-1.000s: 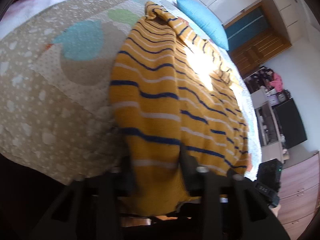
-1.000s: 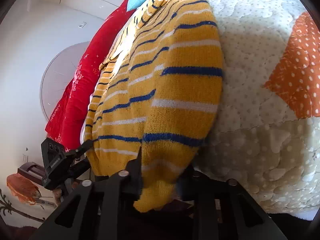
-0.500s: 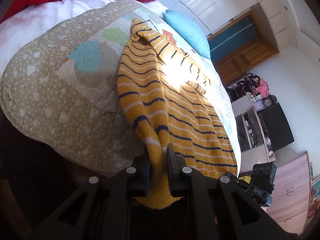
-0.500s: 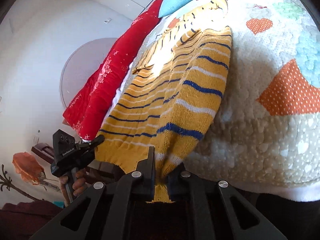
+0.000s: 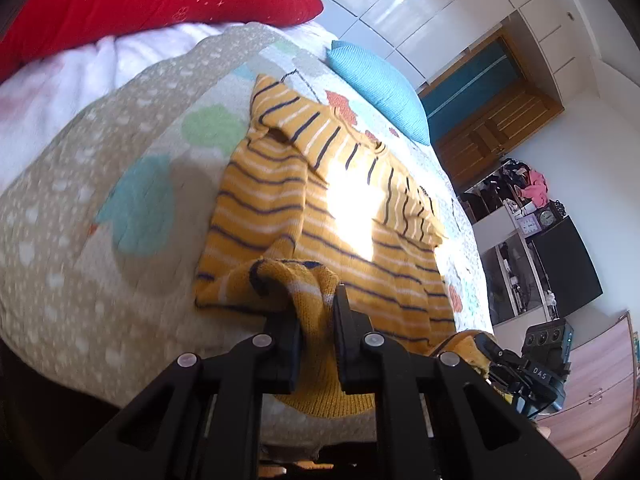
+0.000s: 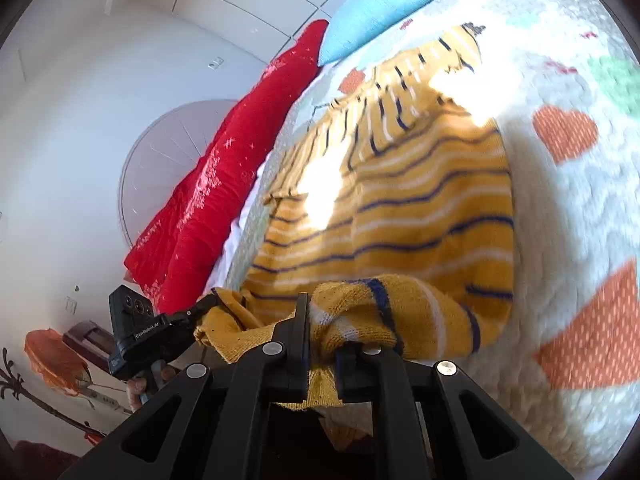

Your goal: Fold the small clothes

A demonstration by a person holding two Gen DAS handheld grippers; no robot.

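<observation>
A mustard-yellow knitted sweater (image 5: 332,216) with navy and white stripes lies spread on the quilted bed (image 5: 80,208); it also shows in the right wrist view (image 6: 400,208). My left gripper (image 5: 314,312) is shut on the sweater's bottom hem at one corner, and the knit bunches up between the fingers. My right gripper (image 6: 322,332) is shut on the hem at the other corner. Both corners are lifted off the quilt and curl over toward the sweater's body. Each gripper shows in the other's view, low at the edge.
The quilt (image 6: 580,184) has coloured patches and hearts. A red pillow (image 5: 152,0) and a blue pillow (image 5: 380,88) lie at the bed's far end. A wooden door (image 5: 492,128), shelves and a dark screen (image 5: 564,268) stand beyond the bed.
Both grippers closed on the hem, then rose and moved forward over the bed. The hem now lifts and folds toward the collar; more of the sweater and room shows.
</observation>
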